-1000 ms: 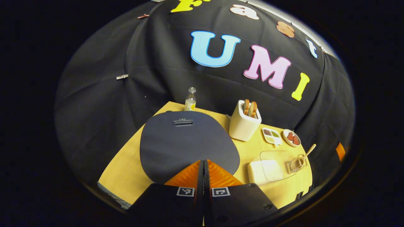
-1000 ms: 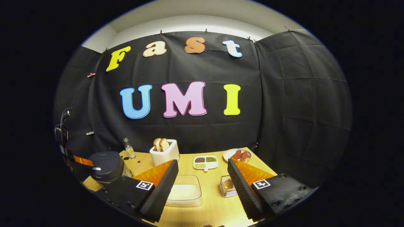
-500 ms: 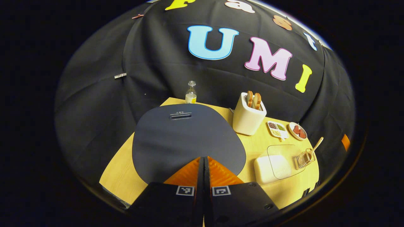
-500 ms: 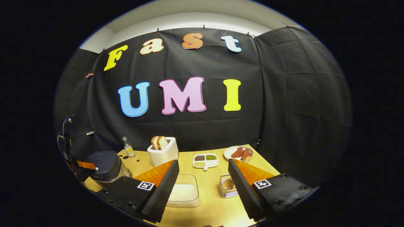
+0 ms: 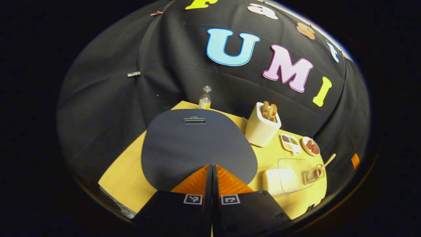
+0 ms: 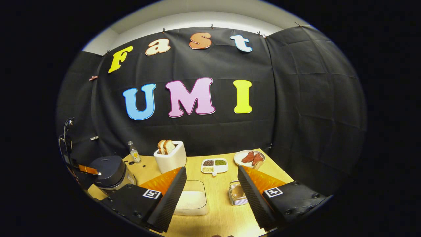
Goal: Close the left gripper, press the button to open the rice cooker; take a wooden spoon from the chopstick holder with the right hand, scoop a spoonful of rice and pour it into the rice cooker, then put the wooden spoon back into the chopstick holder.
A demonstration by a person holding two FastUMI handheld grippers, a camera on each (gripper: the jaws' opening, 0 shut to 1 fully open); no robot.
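The dark rice cooker (image 5: 197, 144) stands with its lid down in the left gripper view. My left gripper (image 5: 212, 168) is shut, its tips over the lid's front edge, and the button is hidden beneath them. The right gripper view shows the cooker (image 6: 110, 169) at the far left with the left gripper (image 6: 87, 169) at its front. My right gripper (image 6: 211, 169) is open and holds nothing. Between its fingers lie the clear box of rice (image 6: 192, 199) and the wire chopstick holder (image 6: 236, 194). The wooden spoon (image 5: 326, 161) leans in the holder (image 5: 312, 174).
On the wooden table (image 6: 217, 217) a white toaster (image 6: 171, 156) with two slices stands at the back. A small bottle (image 6: 133, 153) is behind the cooker. A divided dish of beans (image 6: 214, 165) and a plate of meat (image 6: 250, 158) lie at the back right.
My left gripper shifted slightly over the cooker's front and stayed shut; the lid stays down. My right gripper drifted a little, still open, bringing the holder further into view.
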